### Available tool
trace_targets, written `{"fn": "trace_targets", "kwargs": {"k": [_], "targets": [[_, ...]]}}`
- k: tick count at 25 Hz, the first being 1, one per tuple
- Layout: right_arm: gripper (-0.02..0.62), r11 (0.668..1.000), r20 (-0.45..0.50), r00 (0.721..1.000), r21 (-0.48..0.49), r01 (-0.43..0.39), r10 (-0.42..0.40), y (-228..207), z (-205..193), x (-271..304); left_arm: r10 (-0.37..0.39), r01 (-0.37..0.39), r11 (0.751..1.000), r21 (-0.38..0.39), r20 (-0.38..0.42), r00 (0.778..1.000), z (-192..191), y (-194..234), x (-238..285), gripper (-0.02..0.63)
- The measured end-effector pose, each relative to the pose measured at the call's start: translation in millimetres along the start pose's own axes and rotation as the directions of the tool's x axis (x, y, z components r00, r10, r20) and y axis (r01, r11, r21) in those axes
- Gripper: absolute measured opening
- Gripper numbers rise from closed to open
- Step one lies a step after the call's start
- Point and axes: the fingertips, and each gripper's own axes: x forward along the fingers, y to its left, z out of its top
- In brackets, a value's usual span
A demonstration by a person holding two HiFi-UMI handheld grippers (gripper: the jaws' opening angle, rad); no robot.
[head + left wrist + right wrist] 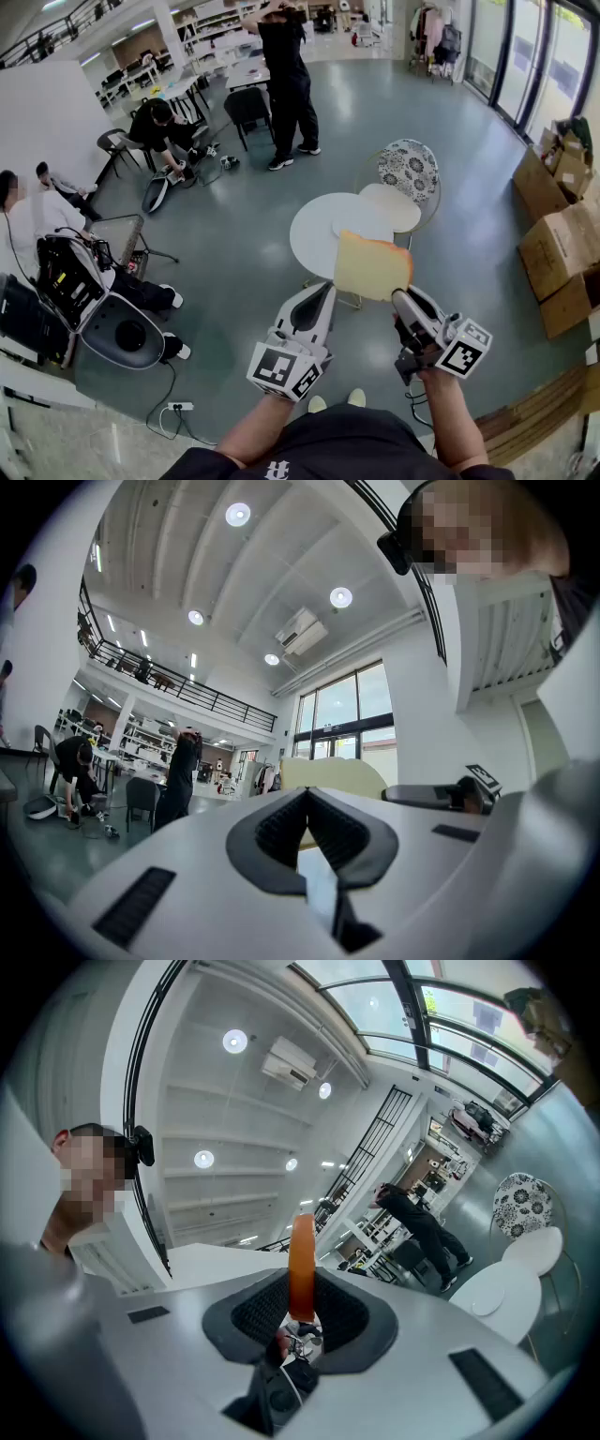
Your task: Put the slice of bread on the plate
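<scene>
A pale yellow slice of bread (pixel 372 266) with an orange-brown crust stands upright in the air, with my right gripper (pixel 398 295) shut on its lower right corner. In the right gripper view its crust edge (pixel 302 1260) rises between the pads of the right gripper (pixel 302 1305). A white plate (pixel 363 225) lies on a round white table (pixel 314 239), on the floor beyond and below the bread. My left gripper (pixel 323 289) hangs just left of the bread, shut and holding nothing. In the left gripper view the bread (pixel 333 772) shows behind the left gripper (pixel 307 794).
A floral-patterned chair (pixel 409 169) and a second white round top (pixel 394 206) stand behind the table. A person in black (pixel 289 84) stands farther back; others crouch and sit at the left (pixel 159 127). Cardboard boxes (pixel 562 244) line the right wall. An office chair (pixel 122 333) is at the lower left.
</scene>
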Motion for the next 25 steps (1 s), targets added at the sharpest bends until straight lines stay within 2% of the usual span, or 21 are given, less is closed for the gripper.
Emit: {"fn": "trace_targets", "kwargs": {"k": [16, 25], "targets": [[0.087, 0.999, 0.026, 0.999, 0.037, 0.020, -0.021, -11, 2, -6, 0.019, -0.019, 1.000, 0.006, -0.007, 1.000, -9, 1, -1, 0.008], [0.087, 0.997, 0.081, 0.996, 0.071, 0.016, -0.022, -24, 22, -15, 0.051, -0.050, 0.999, 0.019, -0.002, 0.999, -9, 5, 8, 0.008]]}}
